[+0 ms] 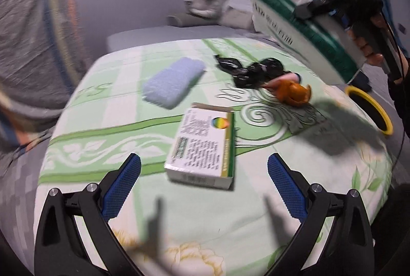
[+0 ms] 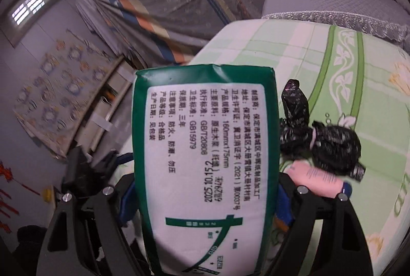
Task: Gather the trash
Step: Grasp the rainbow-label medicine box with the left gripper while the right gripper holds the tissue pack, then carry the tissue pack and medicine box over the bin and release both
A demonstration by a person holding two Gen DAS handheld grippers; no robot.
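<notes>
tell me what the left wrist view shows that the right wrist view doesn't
Only the left wrist view shows the open left gripper, a white and green carton, a pale blue sponge, an orange peel and a yellow-rimmed bin.

Only the right wrist view shows the printed label on the tissue pack and a patterned wall hanging.

Both share the tissue pack in the right gripper, black plastic bags, a pink tube and the green floral bedsheet.

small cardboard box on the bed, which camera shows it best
The left wrist view: the small cardboard box lies whole on the green bedspread just ahead of the open left gripper. The right wrist view does not show it; the tissue pack fills its centre.
</notes>
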